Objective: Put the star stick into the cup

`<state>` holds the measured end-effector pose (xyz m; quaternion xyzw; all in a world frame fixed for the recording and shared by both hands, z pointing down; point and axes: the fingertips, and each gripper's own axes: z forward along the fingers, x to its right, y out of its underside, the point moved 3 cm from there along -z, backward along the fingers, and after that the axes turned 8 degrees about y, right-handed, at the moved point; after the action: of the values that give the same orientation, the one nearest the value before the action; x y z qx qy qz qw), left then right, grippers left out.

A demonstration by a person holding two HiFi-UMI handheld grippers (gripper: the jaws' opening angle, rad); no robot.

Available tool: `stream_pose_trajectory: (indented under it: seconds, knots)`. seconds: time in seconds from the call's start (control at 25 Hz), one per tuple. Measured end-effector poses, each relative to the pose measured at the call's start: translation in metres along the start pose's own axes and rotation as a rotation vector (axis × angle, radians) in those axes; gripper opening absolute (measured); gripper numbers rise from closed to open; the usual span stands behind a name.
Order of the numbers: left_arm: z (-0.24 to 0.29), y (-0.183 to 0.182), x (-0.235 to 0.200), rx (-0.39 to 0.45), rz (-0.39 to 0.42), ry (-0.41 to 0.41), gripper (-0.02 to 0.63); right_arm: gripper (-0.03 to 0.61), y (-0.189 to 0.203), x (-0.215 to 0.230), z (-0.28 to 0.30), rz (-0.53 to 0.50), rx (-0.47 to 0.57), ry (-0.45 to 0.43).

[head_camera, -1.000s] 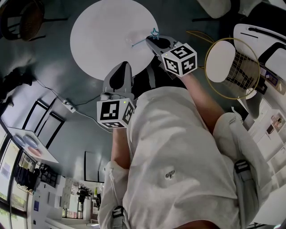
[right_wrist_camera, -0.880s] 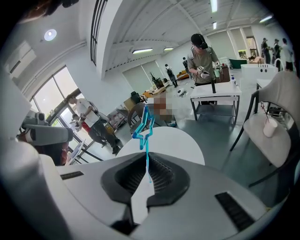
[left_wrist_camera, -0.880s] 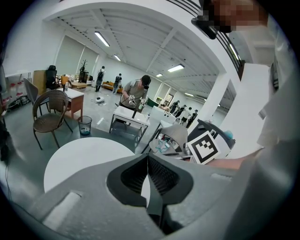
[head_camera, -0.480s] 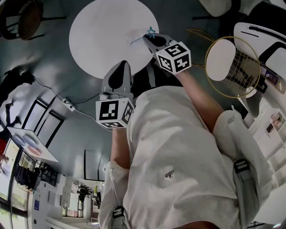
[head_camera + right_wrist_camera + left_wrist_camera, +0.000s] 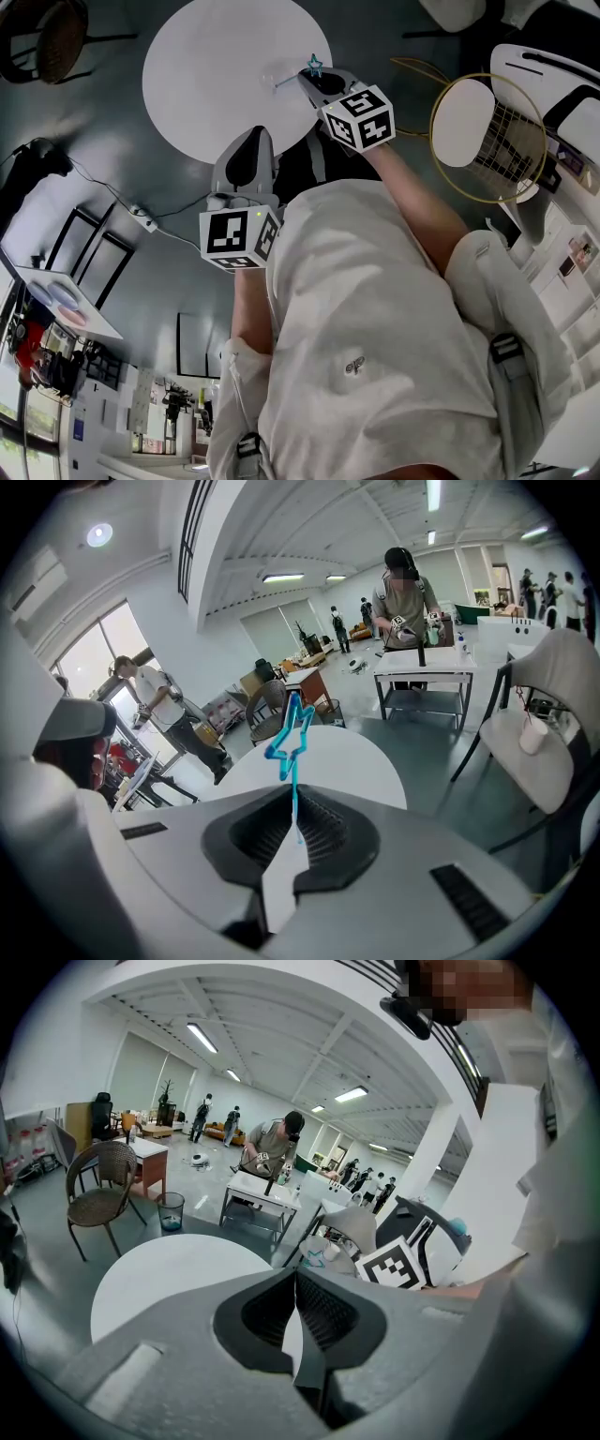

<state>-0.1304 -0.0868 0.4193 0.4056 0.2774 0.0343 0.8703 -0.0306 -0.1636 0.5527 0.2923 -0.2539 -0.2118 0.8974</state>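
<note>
My right gripper is shut on the thin stick of the blue star stick over the near edge of the round white table. In the right gripper view the star stands up above the jaws, the stick pinched between the pads. A faint clear cup seems to stand on the table just beside the stick's lower end; its outline is hard to make out. My left gripper hangs lower and nearer, short of the table, its jaws shut on nothing.
A gold wire chair with a white seat stands to the right, a wicker chair at the far left. A cable and plug box lie on the floor. People and work tables fill the room beyond.
The right gripper with the star stick has shifted a little to the left and sunk closer to the table. The left gripper has stayed where it was.
</note>
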Motion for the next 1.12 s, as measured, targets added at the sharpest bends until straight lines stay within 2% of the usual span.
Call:
stream_pose_trajectory:
  seconds: [0.6,1.12]
  knots:
    - [0.001,0.003,0.005,0.001,0.006,0.000,0.012,0.026,0.011,0.004,0.004,-0.013,-0.014,0.005]
    - [-0.001,0.005,0.007,0.002,0.007,-0.006,0.012,0.057,0.016,0.006,0.007,0.000,-0.037,0.003]
